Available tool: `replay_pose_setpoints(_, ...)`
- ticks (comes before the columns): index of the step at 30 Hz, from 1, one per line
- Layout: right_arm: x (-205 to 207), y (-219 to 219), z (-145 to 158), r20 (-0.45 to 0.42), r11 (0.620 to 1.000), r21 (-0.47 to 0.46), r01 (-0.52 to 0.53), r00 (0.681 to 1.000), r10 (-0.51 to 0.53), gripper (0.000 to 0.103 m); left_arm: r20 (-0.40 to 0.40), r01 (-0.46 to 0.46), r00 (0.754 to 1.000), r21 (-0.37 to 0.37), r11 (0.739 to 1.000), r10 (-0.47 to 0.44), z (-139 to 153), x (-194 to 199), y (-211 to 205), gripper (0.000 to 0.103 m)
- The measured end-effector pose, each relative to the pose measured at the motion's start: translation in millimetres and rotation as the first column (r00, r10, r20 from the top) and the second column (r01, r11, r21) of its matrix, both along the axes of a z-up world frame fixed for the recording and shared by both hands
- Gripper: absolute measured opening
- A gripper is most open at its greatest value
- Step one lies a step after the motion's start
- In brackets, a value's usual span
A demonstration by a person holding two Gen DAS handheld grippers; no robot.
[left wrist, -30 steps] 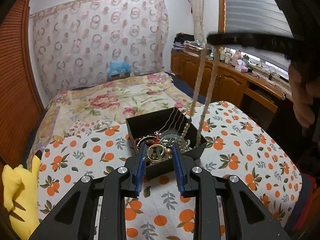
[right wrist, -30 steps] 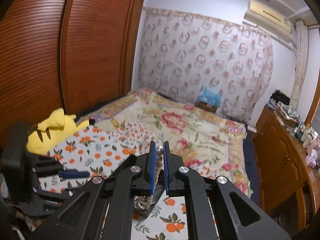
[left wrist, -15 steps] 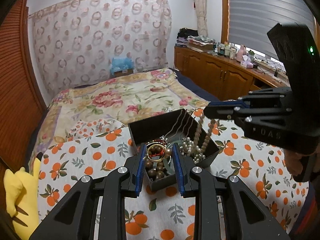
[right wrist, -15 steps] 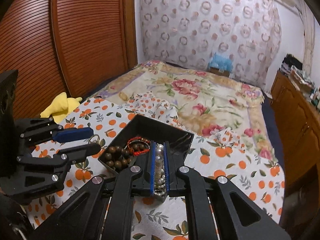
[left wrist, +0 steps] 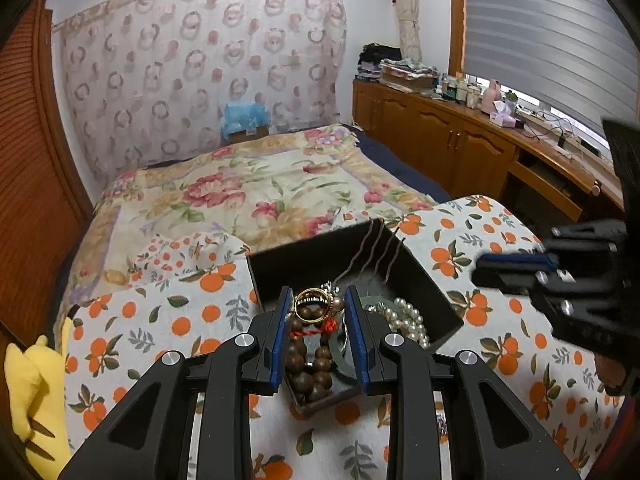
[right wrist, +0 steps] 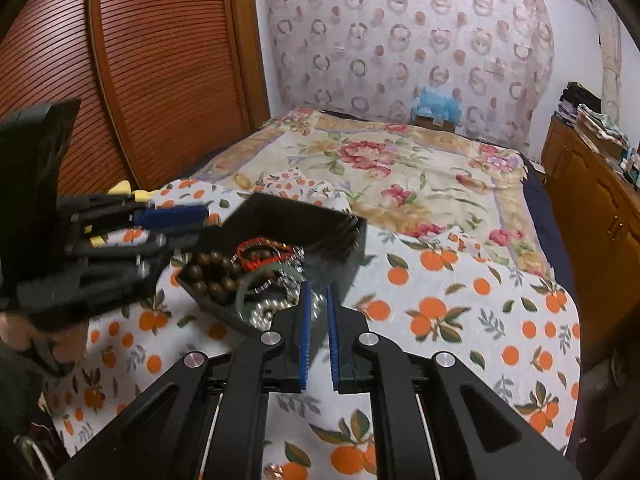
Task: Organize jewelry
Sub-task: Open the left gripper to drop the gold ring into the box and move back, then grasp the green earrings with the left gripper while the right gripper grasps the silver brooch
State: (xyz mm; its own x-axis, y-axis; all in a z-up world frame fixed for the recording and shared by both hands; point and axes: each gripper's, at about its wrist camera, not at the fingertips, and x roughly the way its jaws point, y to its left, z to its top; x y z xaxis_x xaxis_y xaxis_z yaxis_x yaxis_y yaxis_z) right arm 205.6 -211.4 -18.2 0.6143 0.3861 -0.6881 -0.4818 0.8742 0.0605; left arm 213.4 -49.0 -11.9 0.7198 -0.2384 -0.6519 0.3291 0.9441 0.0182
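Gold ring sits between the left gripper's pads, which look closed on it over the near corner of the box. Only its rim seems caught, so a small tilt could let it slip. It would then drop among the wooden beads right below, or bounce past the near wall onto the cloth, where the busy orange print would hide it.

The right gripper hangs over the box's right-hand corner with its jaws shut to a narrow slit. Pearls show through the slit, but I cannot tell whether any are still pinched. If the strand is caught, lifting that hand would likely drag the heap back out. It could pull the green bangle and red bracelet along, since everything lies tangled together.

The box is light-looking and rests on soft bedding, so a push from either gripper could tip or slide it. Both grippers crowd the same small opening and could knock each other. The box is already full on its near side. Only the far corner, by the ridged divider, looks free, and the pile stands between the ring and that space.

A yellow plush lies at the left edge of the bed, well apart. Beyond the cloth the floral quilt runs to the far end. A wooden cabinet lines the right side and a slatted wardrobe the left.
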Motion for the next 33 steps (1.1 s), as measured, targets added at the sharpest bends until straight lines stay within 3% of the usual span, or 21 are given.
replay_pose_setpoints(2, -6, -6, -4, 0.000, 1.000, 0.000, 0.004, 1.000, -0.004, 0.009, 0.008, 0.000, 1.000, -0.002, 1.000, 0.000, 1, 3, -2, 0.029)
replay_pose_setpoints(3, -9, -9, -6, 0.000, 1.000, -0.002, 0.007, 1.000, -0.007, 0.009, 0.009, 0.002, 1.000, -0.003, 1.000, -0.002, 1, 3, -2, 0.040)
replay_pose_setpoints(4, -13, -12, -9, -0.001, 1.000, -0.005, 0.012, 1.000, -0.012, 0.009, 0.008, 0.007, 1.000, -0.005, 1.000, -0.007, 1, 4, -3, 0.045)
replay_pose_setpoints(9, -35, -23, -24, -0.002, 1.000, -0.005, 0.019, 1.000, -0.019, 0.017, 0.007, 0.009, 1.000, -0.008, 1.000, -0.009, -3, -8, -5, 0.051)
replay_pose_setpoints(16, -68, -21, -46, -0.023, 1.000, -0.016, -0.006, 1.000, 0.006, 0.018, 0.011, 0.039, 0.999, -0.025, 0.999, -0.039, -9, -49, -7, 0.053)
replay_pose_setpoints(20, -84, -12, -56, -0.035, 0.999, -0.031, -0.043, 0.999, 0.042, 0.036, 0.001, 0.060, 0.998, -0.041, 0.997, -0.060, -13, -67, -7, 0.053)
replay_pose_setpoints(29, -93, 4, -78, -0.085, 0.990, -0.108, -0.096, 0.993, 0.087, 0.035, -0.082, 0.098, 0.991, -0.036, 0.994, -0.101, -43, -90, -8, 0.053)
replay_pose_setpoints(33, -92, 4, -79, -0.069, 0.986, -0.143, -0.082, 0.995, 0.073, 0.017, -0.115, 0.091, 0.989, -0.041, 0.995, -0.095, -55, -89, -6, 0.053)
